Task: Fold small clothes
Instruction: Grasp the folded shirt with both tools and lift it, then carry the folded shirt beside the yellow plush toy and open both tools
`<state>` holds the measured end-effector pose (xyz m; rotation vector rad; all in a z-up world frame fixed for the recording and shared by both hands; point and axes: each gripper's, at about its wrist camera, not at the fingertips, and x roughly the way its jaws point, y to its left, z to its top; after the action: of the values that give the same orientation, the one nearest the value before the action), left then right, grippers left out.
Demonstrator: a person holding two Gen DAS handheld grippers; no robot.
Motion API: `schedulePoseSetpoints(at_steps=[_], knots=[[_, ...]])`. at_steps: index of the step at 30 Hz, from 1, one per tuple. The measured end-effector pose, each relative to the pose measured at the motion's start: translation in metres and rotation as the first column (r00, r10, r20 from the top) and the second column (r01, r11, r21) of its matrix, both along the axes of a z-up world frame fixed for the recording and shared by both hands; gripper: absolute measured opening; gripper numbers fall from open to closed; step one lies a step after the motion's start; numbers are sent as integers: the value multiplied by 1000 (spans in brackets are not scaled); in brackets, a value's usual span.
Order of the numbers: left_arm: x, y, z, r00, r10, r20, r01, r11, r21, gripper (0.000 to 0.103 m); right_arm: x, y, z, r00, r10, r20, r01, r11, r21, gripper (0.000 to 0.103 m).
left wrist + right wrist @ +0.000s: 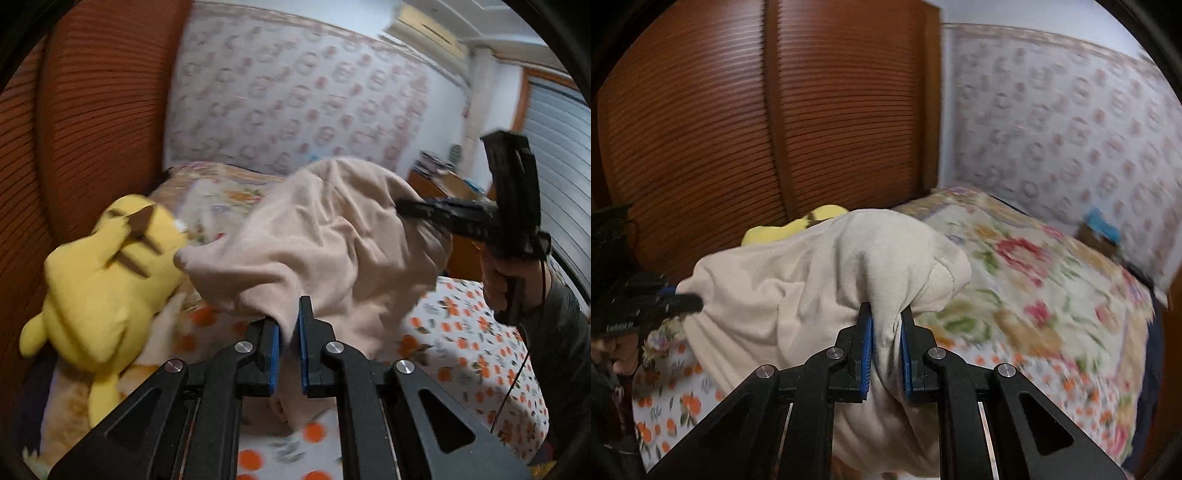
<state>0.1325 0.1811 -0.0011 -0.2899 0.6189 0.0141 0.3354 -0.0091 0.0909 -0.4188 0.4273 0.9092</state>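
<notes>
While no label reads clearly, both grippers, left gripper (289, 325) and right gripper (886, 334), clamped on beige garment (332, 236).

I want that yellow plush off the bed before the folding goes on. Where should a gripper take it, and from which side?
Probably by the ear sticking out at the lower left of the yellow plush, coming from the left, wardrobe side. It is a narrow lobe clear of the beige garment, while the body looks too bulky.
</notes>
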Motion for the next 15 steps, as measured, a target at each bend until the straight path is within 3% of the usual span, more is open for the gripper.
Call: schedulePoseSetpoints(at_steps=[7,13,15], knots=[[-4,36,-41,993,102,-64,-106,992,-62,9,46,110,-18,997,73,31,-68,986,-153,13],[-5,44,-59,987,126,-101,-132,990,-53,9,79,152,-34,995,98,8,-94,977,-191,12],[-7,47,-63,983,138,-119,-145,988,-54,9,81,160,-36,998,61,-2,-61,982,-180,14]])
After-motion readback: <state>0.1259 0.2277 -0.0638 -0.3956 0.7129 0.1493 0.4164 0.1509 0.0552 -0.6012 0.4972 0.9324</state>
